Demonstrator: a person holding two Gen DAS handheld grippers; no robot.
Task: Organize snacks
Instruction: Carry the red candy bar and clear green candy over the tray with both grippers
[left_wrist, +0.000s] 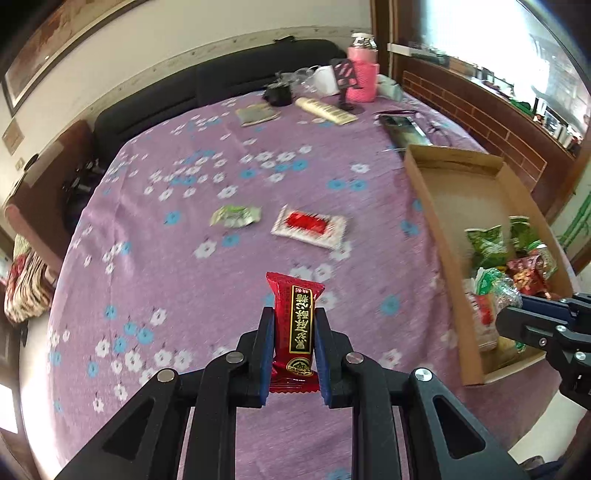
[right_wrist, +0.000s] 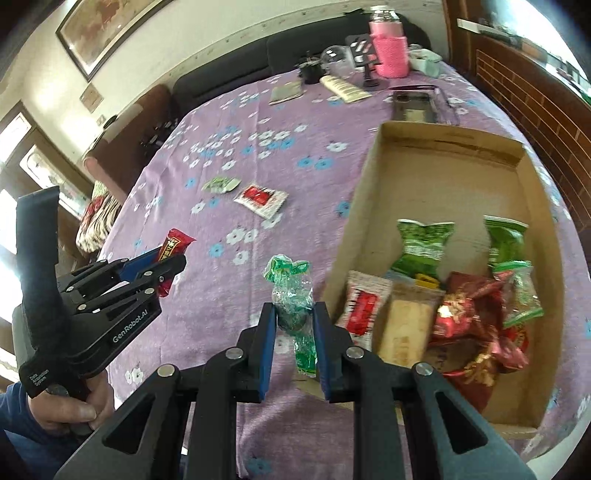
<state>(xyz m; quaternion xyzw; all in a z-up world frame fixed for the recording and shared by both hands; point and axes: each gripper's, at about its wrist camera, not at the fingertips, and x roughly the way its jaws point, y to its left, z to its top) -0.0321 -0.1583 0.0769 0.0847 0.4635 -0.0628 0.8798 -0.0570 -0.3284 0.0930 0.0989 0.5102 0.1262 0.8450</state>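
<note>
Left gripper (left_wrist: 294, 345) pinches a red snack bar (left_wrist: 295, 325) at mid-length, upright between the pads; likely light and fairly firm. Right gripper (right_wrist: 294, 332) pinches a green crinkly candy (right_wrist: 291, 295), probably slippery and easily crushed, best held at its middle. Both hang above the surface (left_wrist: 221, 295). Farther off lie a green packet (left_wrist: 235, 216) and a red-and-white packet (left_wrist: 309, 226), with the cardboard box (right_wrist: 436, 177) to the right.

Left tool (left_wrist: 294, 332) and right tool (right_wrist: 294, 328) both clamped, angled downward
</note>
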